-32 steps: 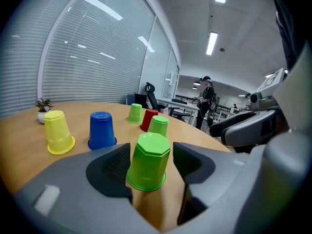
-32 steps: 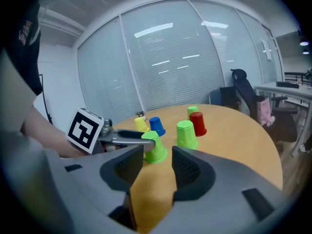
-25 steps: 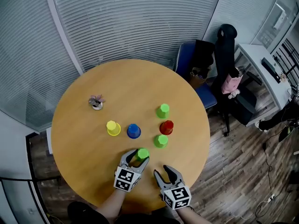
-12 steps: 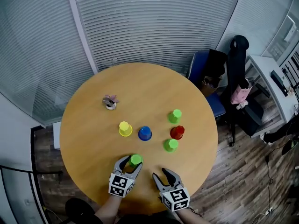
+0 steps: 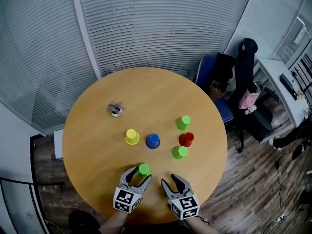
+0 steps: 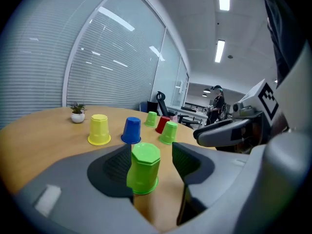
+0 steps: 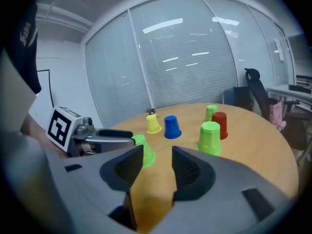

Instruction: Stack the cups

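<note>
The head view looks from high up, almost straight down, and sees the whole round table [image 5: 146, 96] from far off. The left gripper view and the right gripper view sit low and close at the near edge of that table, side by side, and look across its top to the blinds [image 5: 161, 28] behind it. All three see the cups [image 5: 152, 141] in the table's middle.
</note>
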Demonstrator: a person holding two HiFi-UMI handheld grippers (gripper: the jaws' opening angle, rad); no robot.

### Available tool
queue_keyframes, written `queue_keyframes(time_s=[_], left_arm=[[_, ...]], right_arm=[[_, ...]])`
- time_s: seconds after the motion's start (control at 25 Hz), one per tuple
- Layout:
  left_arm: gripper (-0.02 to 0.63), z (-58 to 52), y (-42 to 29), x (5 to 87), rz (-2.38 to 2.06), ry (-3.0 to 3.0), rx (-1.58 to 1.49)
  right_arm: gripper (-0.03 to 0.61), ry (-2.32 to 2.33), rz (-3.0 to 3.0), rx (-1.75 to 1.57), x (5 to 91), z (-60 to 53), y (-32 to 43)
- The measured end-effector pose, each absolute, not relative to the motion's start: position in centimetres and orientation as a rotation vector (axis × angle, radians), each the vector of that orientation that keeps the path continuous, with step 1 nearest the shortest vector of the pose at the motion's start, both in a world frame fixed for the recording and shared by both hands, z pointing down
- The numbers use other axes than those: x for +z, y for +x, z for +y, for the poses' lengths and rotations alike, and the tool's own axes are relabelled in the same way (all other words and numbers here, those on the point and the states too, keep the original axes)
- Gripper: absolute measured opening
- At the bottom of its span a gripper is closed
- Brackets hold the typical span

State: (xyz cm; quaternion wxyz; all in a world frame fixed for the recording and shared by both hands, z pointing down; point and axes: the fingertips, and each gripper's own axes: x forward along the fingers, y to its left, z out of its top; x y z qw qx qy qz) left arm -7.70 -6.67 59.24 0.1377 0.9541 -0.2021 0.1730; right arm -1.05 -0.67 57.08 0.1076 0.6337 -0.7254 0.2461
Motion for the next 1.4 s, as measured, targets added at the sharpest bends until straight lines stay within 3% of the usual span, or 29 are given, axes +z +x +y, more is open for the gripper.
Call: queue_keyframes(time_s=[0.36, 0.88, 1.04, 1.4], left_arm=[[0.249, -4.7, -5.5, 54.3, -0.636, 2.822, 0.371], [0.249, -3.6, 3.1, 55.1, -0.867, 2.725, 0.359], [0.249, -3.6, 4.5, 56.2, -0.895, 2.706, 0.379], [0.249, -4.1, 4.6, 57.4, -0.947, 2.650, 0.423]], right_arm=[[0.153, 1.882, -2.163, 0.673, 56.2, -1.9, 2.8], [0.176, 1.653, -2.229, 0.558, 57.9, -4.5, 10.9], [0.224, 1.560, -2.256, 0.518, 58.8, -5.4, 11.6], [0.227, 1.411, -2.302, 0.463, 60.5, -7.3, 10.6]])
